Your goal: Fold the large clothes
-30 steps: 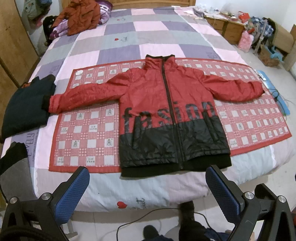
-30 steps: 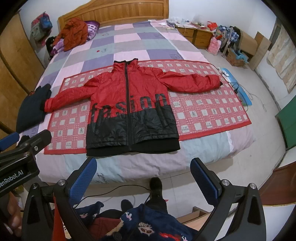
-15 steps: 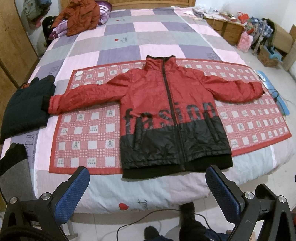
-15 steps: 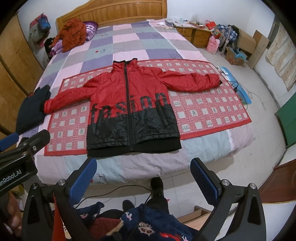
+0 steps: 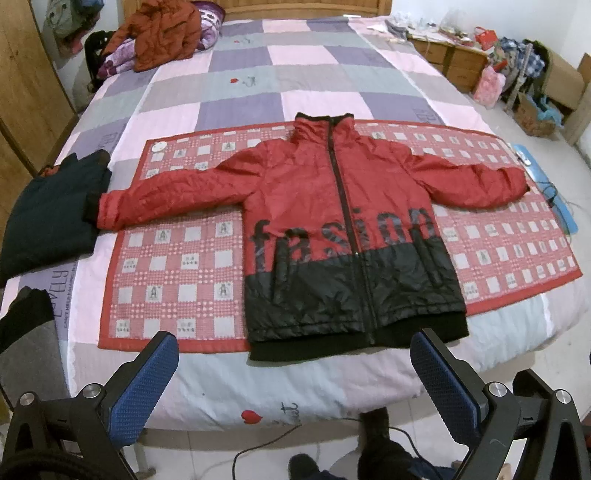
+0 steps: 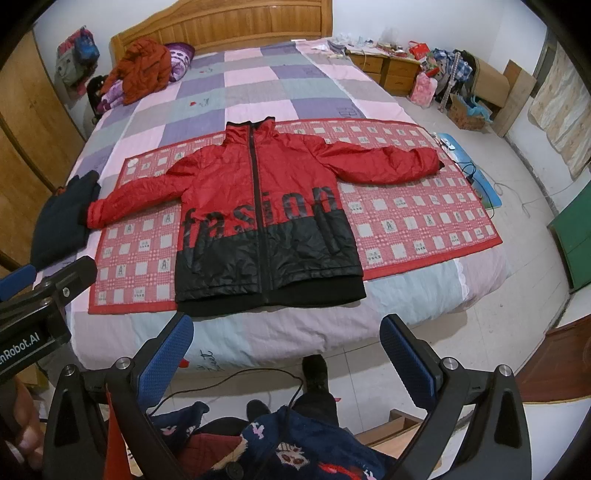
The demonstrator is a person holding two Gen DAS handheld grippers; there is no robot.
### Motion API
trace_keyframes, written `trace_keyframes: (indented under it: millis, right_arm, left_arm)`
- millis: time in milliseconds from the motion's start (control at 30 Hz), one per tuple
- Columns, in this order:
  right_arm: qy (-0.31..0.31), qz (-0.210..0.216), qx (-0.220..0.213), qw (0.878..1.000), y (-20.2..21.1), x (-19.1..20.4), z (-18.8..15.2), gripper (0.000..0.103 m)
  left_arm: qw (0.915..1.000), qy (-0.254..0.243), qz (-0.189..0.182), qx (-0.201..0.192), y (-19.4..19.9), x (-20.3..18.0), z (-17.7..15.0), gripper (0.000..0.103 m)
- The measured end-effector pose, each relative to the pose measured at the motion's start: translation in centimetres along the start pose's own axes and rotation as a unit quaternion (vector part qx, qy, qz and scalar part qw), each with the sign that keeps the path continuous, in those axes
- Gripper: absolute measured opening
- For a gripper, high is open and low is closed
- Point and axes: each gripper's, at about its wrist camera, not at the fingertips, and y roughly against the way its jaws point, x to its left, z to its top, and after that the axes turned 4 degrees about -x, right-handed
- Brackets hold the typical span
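Note:
A red and black zipped jacket (image 5: 332,229) with "fasion" lettering lies flat, front up, both sleeves spread, on a red checked mat (image 5: 173,258) on the bed. It also shows in the right wrist view (image 6: 258,214). My left gripper (image 5: 295,369) is open and empty, held in front of the bed's near edge, short of the jacket's black hem. My right gripper (image 6: 286,347) is open and empty, further back above the floor. The left gripper's body (image 6: 40,306) shows at the left of the right wrist view.
A folded dark garment (image 5: 48,221) lies at the bed's left edge, a grey-black one (image 5: 26,332) nearer. An orange jacket (image 5: 162,33) lies by the headboard. A black cable (image 6: 236,380) runs over the floor. Clothes (image 6: 288,443) lie below. Nightstands (image 6: 388,70) and boxes stand right.
Both grippers have drifted slightly; the jacket sits a little lower in the views. Nothing was grasped or moved.

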Motion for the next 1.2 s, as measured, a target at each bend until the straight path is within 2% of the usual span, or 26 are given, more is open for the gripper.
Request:
trace_keyframes:
  millis: [267,300,433,600,700,933,1200]
  right_arm:
    - [-0.003,-0.003,0.002,1.000,-1.2,0.1,0.5,0.102]
    - [-0.004,-0.003,0.005,1.000,-1.5,0.0,0.7,0.102]
    - [-0.009,-0.001,0.012,1.000,-1.3,-2.0,1.0,0.102]
    - [-0.025,0.008,0.029,0.999,-3.5,-4.1,2.5,0.102]
    - [-0.023,0.015,0.040,0.999,-5.4,-5.3,3.8,0.102]
    - [0.008,0.029,0.035,0.999,-10.4,-8.4,7.1,0.102]
    - [0.052,0.033,0.049,0.997,-20.9,-12.1,9.2,0.102]
  left_arm:
    - [1.0000,0.001,-0.001,0.005,-0.6,0.4,0.6,0.103]
    - [1.0000,0.002,0.000,0.009,-0.9,0.2,2.1,0.103]
    - [0.9997,0.008,0.008,0.023,-2.6,-0.5,3.4,0.103]
    - [0.9991,0.020,0.026,0.028,-4.9,-1.8,3.5,0.103]
    - [0.9982,0.041,0.029,0.032,-6.5,-2.0,4.0,0.103]
    - [0.9954,0.064,0.058,0.043,-12.3,-3.3,5.0,0.103]
    - [0.9901,0.094,0.093,0.048,-19.5,-1.5,4.1,0.103]
